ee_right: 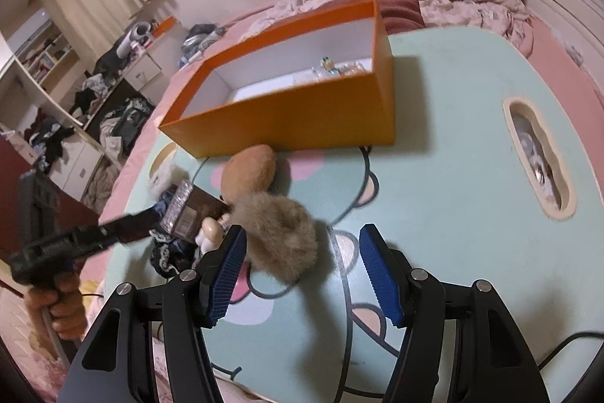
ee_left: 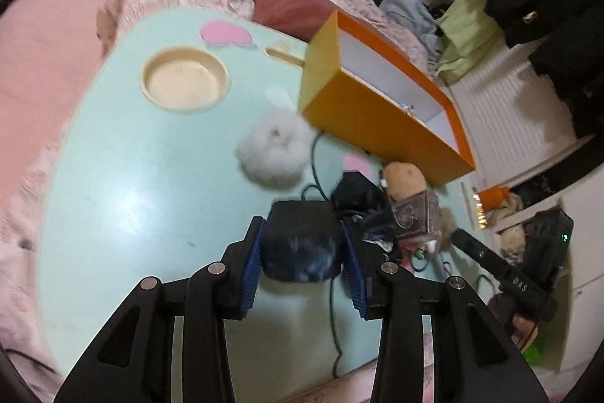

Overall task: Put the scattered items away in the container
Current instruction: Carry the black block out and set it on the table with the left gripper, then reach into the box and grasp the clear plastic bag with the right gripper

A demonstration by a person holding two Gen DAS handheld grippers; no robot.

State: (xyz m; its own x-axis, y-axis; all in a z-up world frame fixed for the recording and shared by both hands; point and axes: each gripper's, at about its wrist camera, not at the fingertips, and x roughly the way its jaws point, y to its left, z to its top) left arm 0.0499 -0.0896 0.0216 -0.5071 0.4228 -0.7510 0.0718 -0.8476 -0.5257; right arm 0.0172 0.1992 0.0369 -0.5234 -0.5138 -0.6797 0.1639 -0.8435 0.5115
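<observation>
Left gripper (ee_left: pixel 302 253) clamps a dark pouch (ee_left: pixel 300 244); right gripper (ee_right: pixel 298 274) gapes wide, empty.
Only the right wrist view shows small items inside the orange box (ee_right: pixel 302 108).

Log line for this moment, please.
left claw: shut on black pouch | right claw: open by tan pompom | orange box: nearly empty

The small items (ee_right: pixel 336 67) inside the orange box (ee_right: pixel 287 116) are too blurred to identify.
</observation>
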